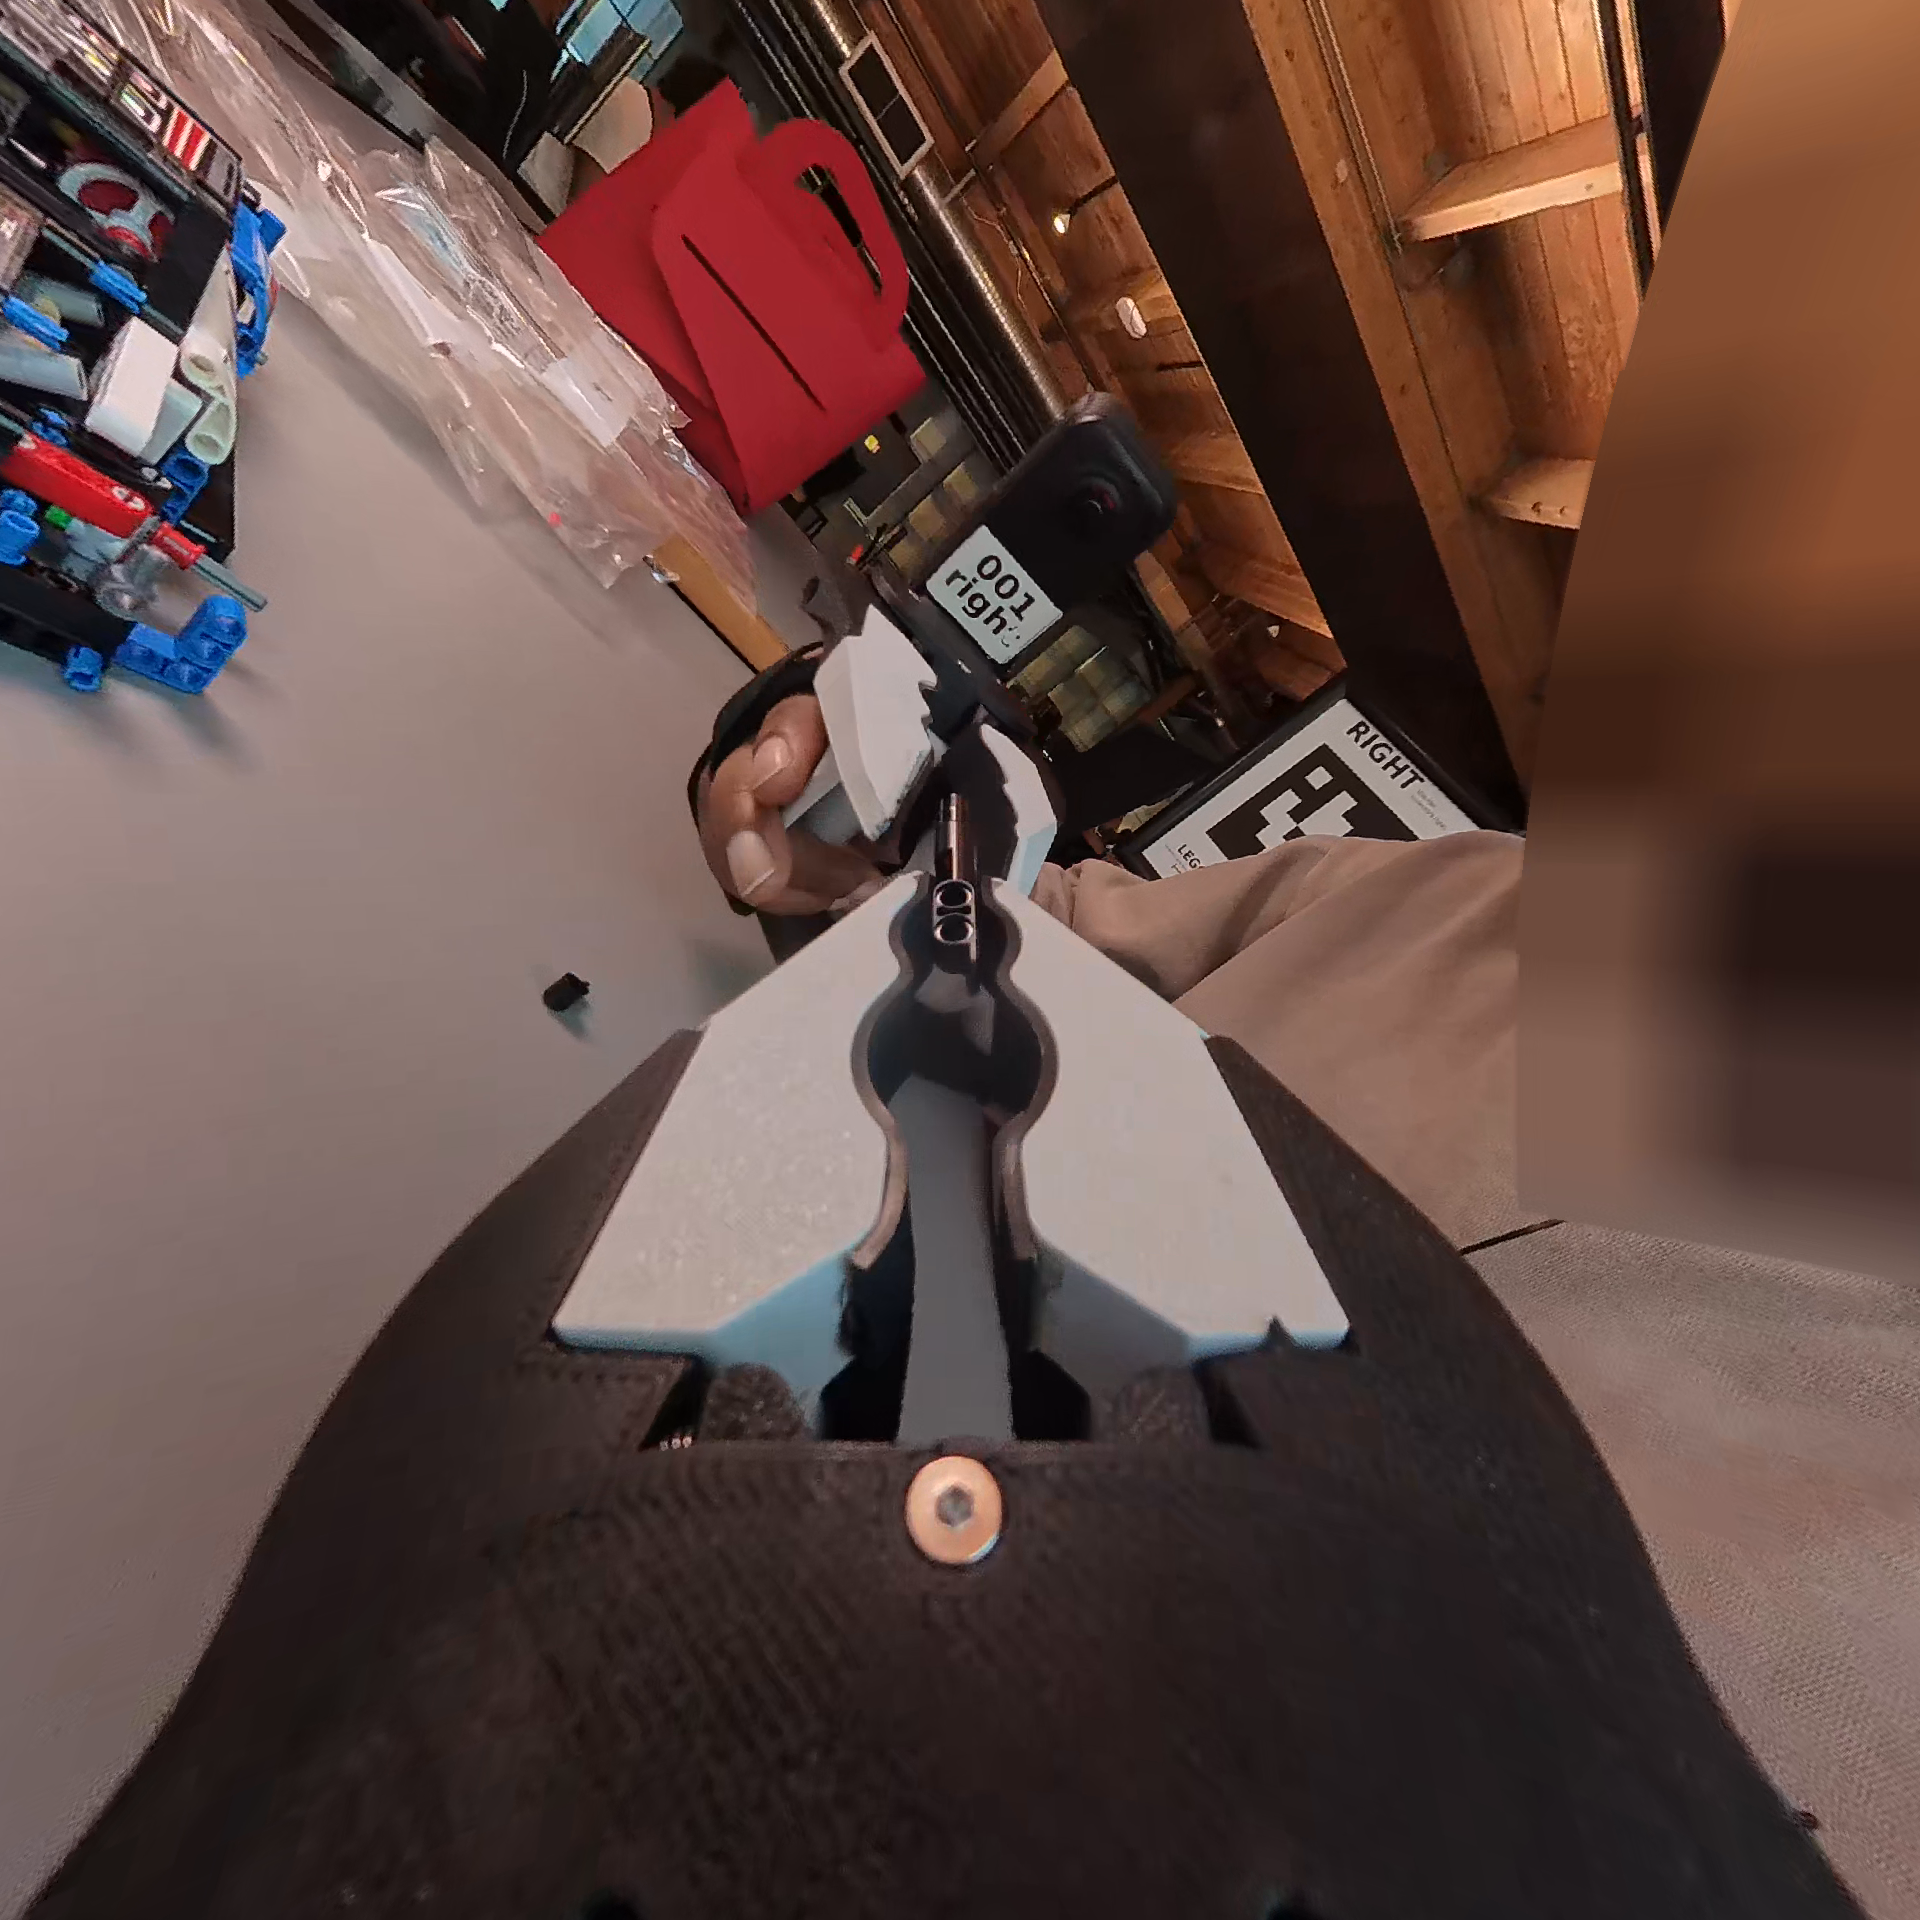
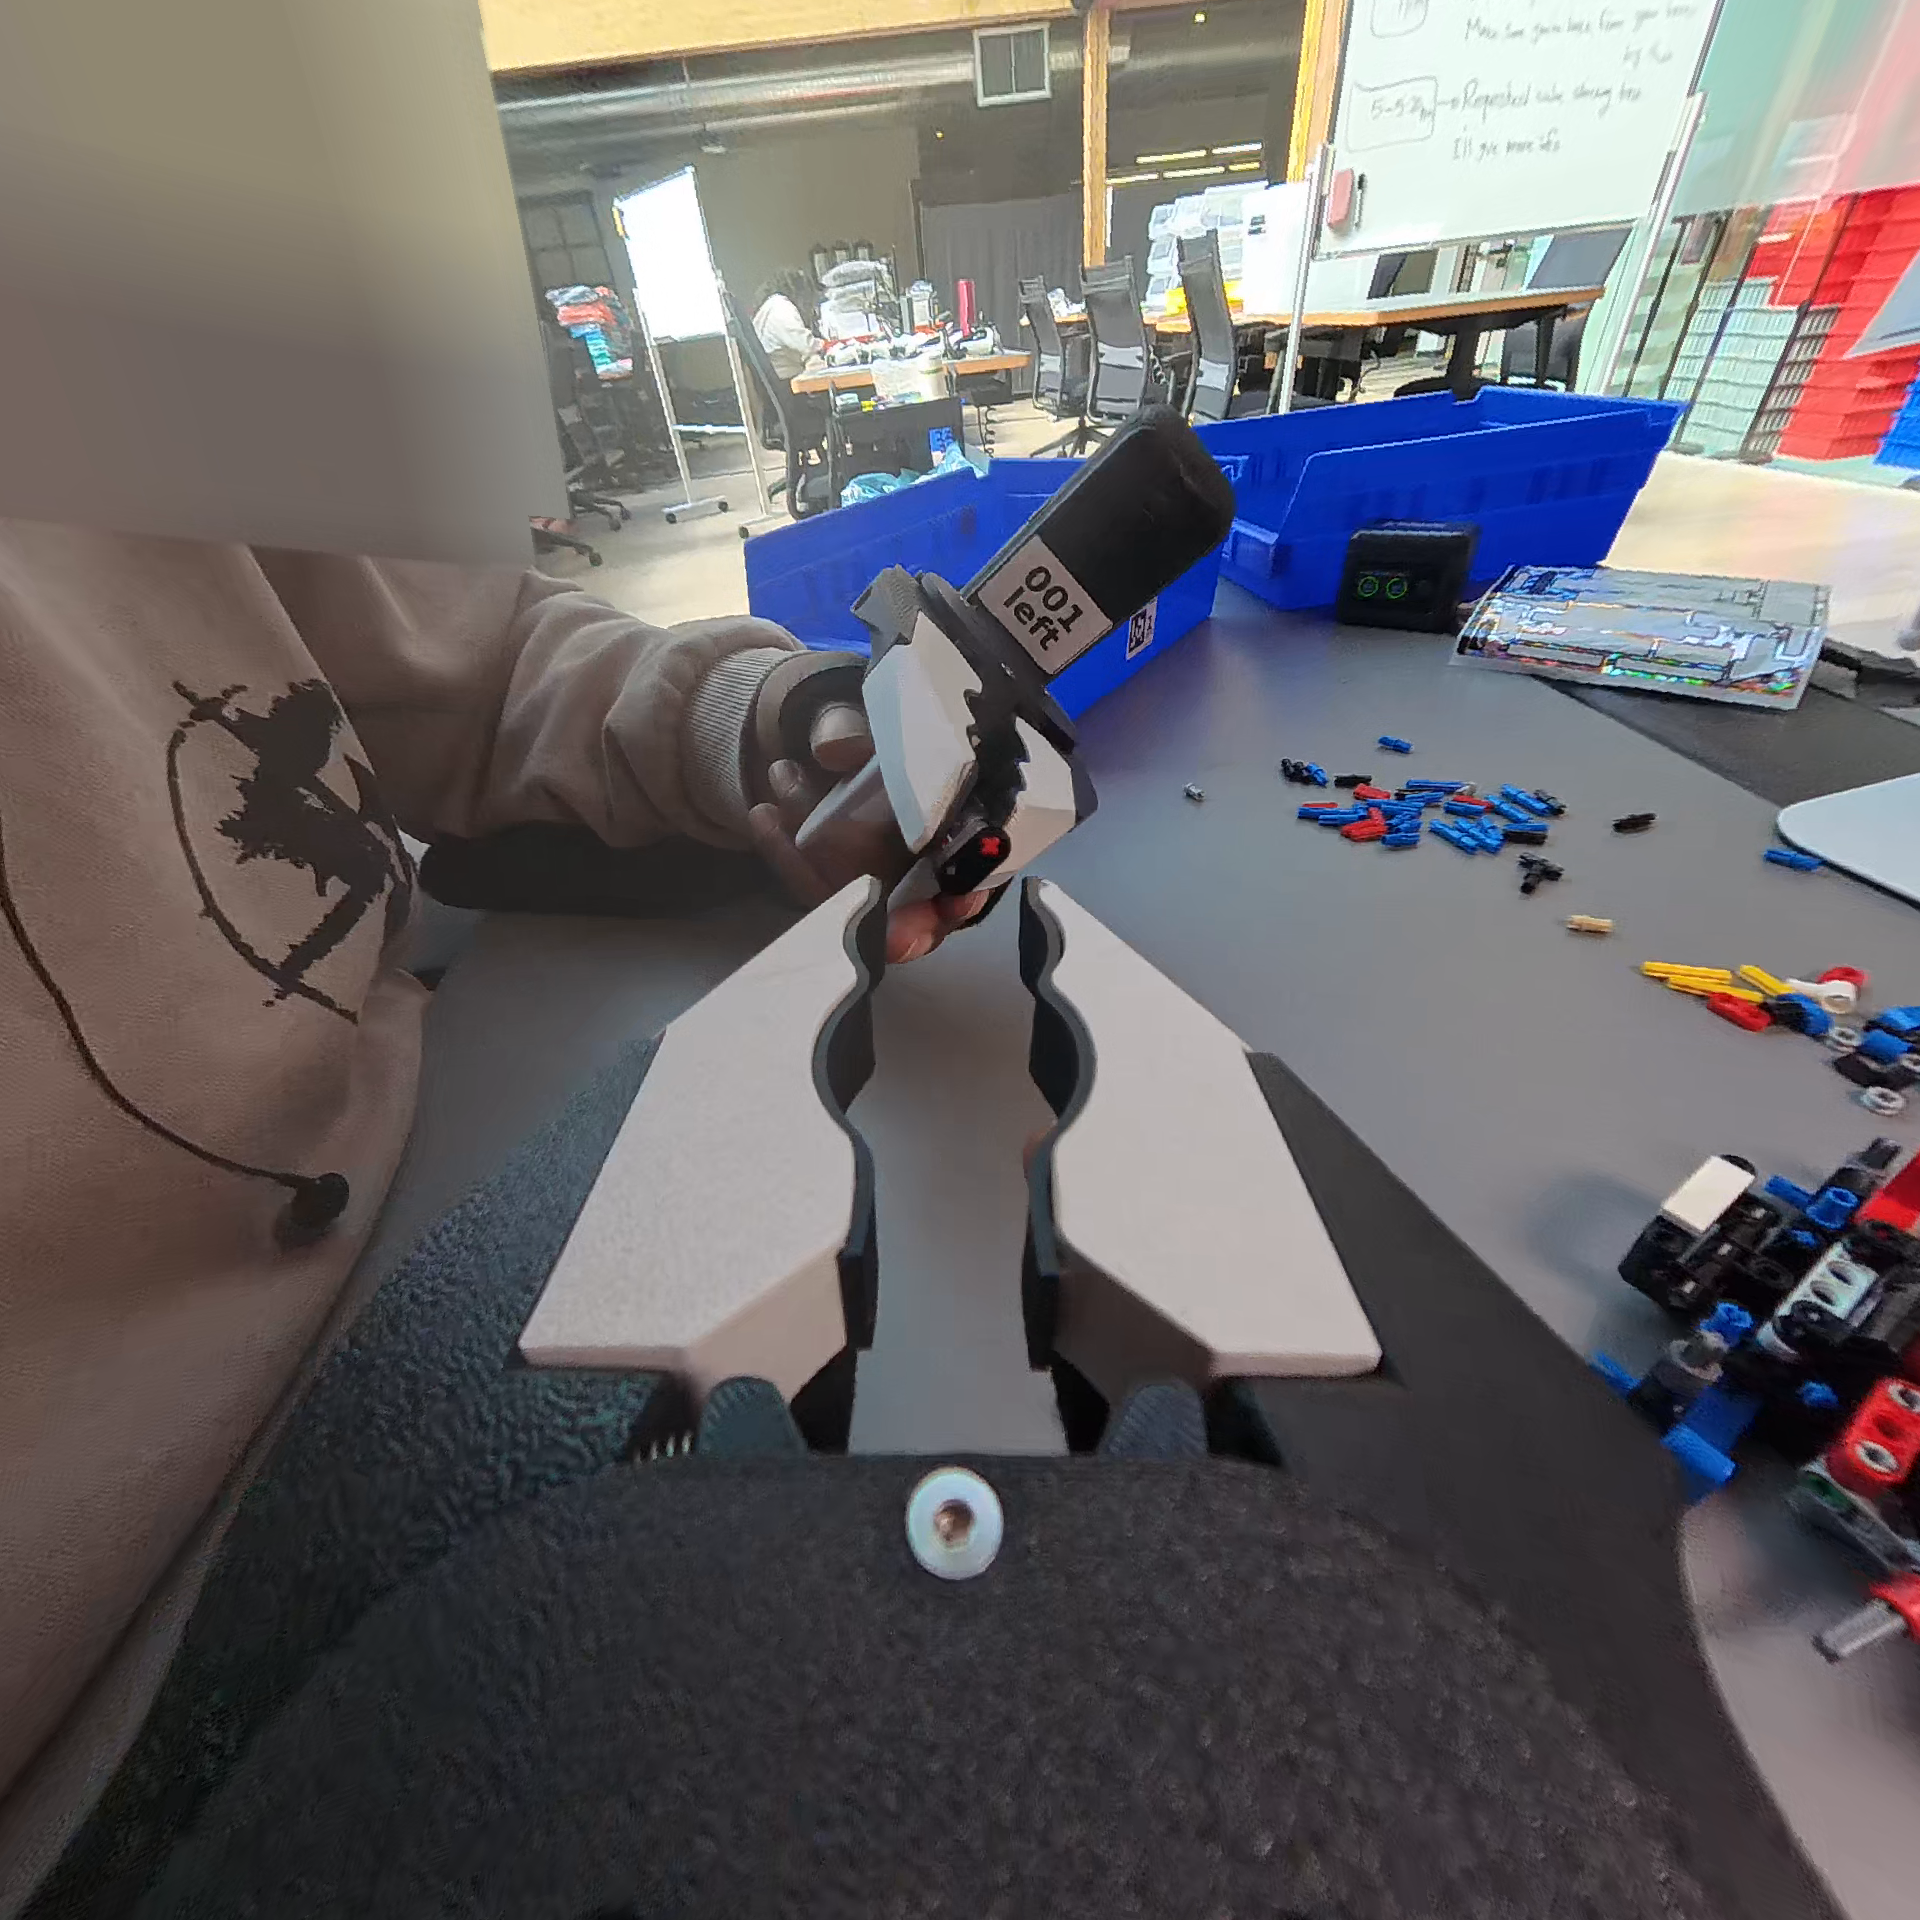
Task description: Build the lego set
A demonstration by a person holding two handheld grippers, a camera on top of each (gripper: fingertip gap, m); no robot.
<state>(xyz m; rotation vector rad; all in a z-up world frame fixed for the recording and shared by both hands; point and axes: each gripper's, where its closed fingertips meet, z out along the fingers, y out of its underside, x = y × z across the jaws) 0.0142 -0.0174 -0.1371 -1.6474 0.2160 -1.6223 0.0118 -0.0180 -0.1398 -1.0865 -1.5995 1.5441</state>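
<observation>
Left tongs [image 1: 953, 928] are clamped on a small black lego connector [image 1: 952, 923] with two round holes, a dark pin standing out of its far end; in the right wrist view the same left tongs [image 2: 971, 864] pinch that black piece [image 2: 961, 868], which shows a red cross-shaped end. Right tongs [image 2: 953, 896] stand apart with nothing between them, their tips just beside the left tongs' tips. In the left wrist view the right tongs [image 1: 940, 790] hover close beyond the held piece, gripped by a person's hand [image 1: 758, 821].

Below lies a grey table [image 2: 1351, 997]. On its right side in the right wrist view sits the partly built lego model [image 2: 1808, 1309], black with blue and red parts, near the table's rounded near edge. Farther back a heap of blue, black and red pins [image 2: 1434, 816] is spread loosely, with yellow axles [image 2: 1704, 977] and small mixed parts to the right of it. A sticker sheet [image 2: 1642, 634] and a small black device [image 2: 1408, 587] lie toward the far side, beside long blue bins [image 2: 1455, 488]. A lone black pin [image 1: 566, 992] rests on bare table in the left wrist view, well apart from the model [image 1: 114, 364]; clear plastic bags [image 1: 468, 301] and a red bag [image 1: 748, 301] lie at the table's far edge.

Between the tongs and the pin heap the table is bare. Beyond it opens a large workroom with desks, office chairs, a whiteboard [image 2: 1496, 114] and wooden beams.
</observation>
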